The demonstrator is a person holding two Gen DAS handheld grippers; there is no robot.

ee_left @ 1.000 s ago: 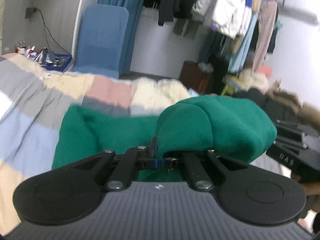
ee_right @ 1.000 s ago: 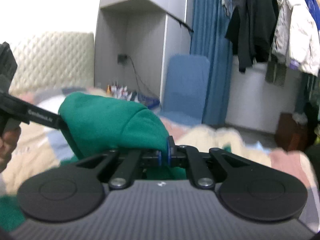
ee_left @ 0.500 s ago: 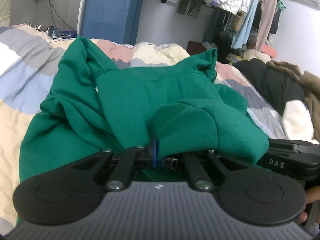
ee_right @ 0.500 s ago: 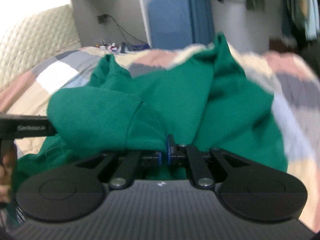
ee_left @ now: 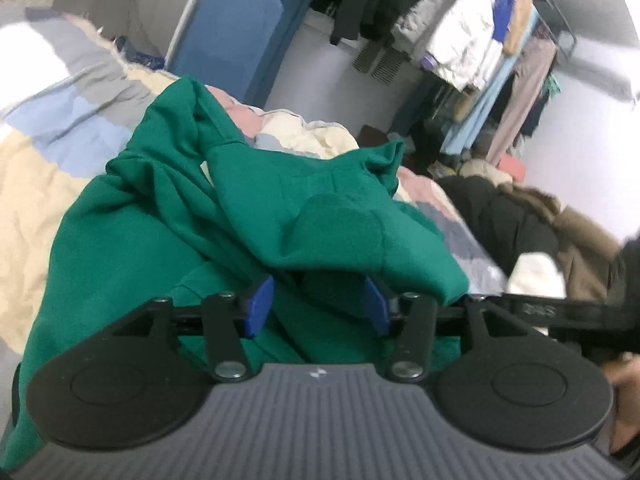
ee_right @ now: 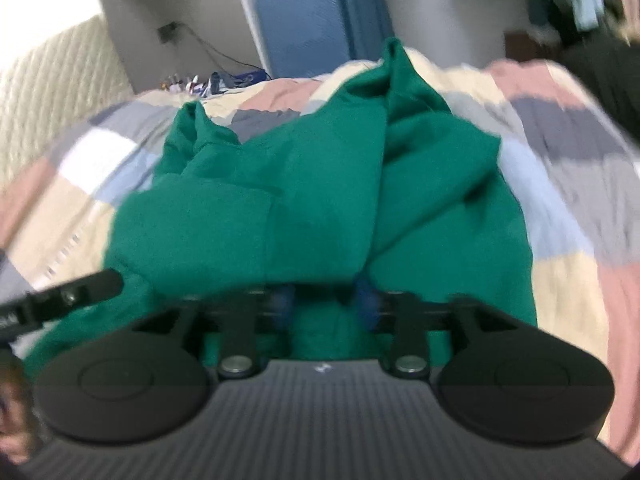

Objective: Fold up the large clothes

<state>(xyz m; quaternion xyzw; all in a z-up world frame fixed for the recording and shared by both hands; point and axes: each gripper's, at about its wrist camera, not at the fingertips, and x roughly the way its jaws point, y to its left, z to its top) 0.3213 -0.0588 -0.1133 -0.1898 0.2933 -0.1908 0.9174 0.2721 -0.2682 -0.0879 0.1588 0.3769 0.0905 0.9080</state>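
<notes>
Left gripper (ee_left: 316,304): jaws have just been opening, blue pads standing apart, green fabric draping over them, nothing pinched.
Right gripper (ee_right: 326,300): blurred; jaws have just been opening, fabric between them, unpinched.
Green sweatshirt (ee_left: 168,216): soft fleece lying bunched mid-frame on the patchwork quilt (ee_left: 48,120).
Clothes rack (ee_left: 480,40): hanging jackets, upper right.

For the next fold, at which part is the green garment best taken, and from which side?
Probably the two raised corners of the green garment at its far edge. They stand up off the patchwork quilt, so open jaws can slide around them, coming from above and from the near side.
</notes>
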